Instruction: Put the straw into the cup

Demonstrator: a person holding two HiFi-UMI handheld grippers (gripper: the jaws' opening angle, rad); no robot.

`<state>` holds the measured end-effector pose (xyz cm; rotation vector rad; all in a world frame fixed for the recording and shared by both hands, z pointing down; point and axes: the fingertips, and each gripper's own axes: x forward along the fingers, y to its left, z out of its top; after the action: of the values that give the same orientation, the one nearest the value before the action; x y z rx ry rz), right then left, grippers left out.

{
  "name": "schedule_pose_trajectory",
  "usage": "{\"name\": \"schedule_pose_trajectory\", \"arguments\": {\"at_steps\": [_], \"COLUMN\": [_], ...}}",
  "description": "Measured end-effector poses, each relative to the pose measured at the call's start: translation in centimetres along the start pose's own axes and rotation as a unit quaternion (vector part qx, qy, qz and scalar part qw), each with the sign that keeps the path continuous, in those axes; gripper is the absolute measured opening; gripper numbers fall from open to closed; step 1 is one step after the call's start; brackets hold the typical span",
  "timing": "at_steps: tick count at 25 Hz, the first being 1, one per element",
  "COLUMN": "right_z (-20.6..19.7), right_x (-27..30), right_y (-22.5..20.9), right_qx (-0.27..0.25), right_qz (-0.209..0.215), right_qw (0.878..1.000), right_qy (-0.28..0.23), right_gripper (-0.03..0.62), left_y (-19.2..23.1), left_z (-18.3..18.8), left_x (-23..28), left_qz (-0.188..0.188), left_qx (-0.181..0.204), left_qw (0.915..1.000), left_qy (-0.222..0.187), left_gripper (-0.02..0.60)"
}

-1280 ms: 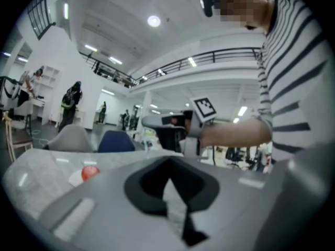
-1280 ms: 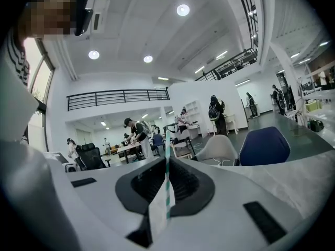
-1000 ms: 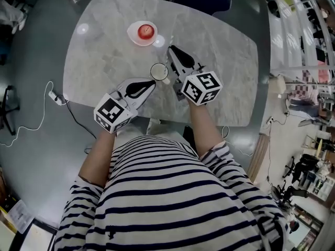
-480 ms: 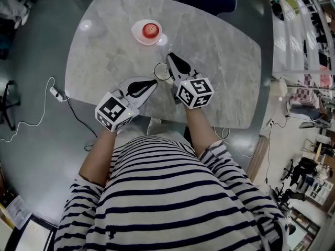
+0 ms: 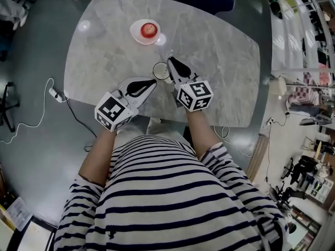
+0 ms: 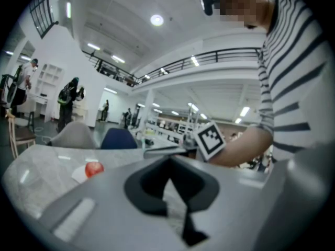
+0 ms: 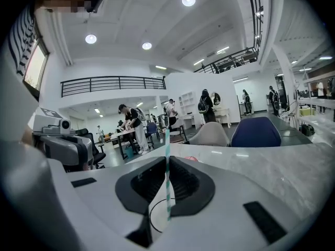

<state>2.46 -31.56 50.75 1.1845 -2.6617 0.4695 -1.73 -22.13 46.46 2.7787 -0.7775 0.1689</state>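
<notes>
Little has shifted: right gripper (image 5: 170, 61) stays clenched on the teal-and-white striped straw (image 7: 167, 182), upright over the clear glass cup (image 5: 160, 71) on the marble worktop (image 5: 220, 51). Left gripper (image 5: 152, 82) sits closed, empty. Insertion is in hand; next, probably lower the tip inside the rim, then release.

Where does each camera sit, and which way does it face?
Head view: on the head, steeply down at the table; left claw, right claw, forearms, striped shirt show.
Left gripper view: on the left claw, along its shut jaws; right forearm shows.
Right gripper view: on the right claw, along jaws holding the straw.
Head and right gripper views share the cup.
</notes>
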Motion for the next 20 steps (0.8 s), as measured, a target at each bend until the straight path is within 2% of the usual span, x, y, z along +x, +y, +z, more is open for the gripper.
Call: {"name": "schedule_pose_trajectory", "arguments": {"at_steps": [20], "right_z": [-4.4], "right_x": [-0.9], "right_y": [0.3], "right_qx": [-0.037], "right_qz": [-0.001], "right_qw": [0.996], "right_qy": [0.077], "right_gripper": [0.025], "left_y": [-1.0], "left_z": [-0.1], "left_x": [0.0], "left_qz": [-0.004], "left_qx": [0.003], "left_qw": [1.0000], "left_qy": [0.006], "left_gripper": [0.008]}}
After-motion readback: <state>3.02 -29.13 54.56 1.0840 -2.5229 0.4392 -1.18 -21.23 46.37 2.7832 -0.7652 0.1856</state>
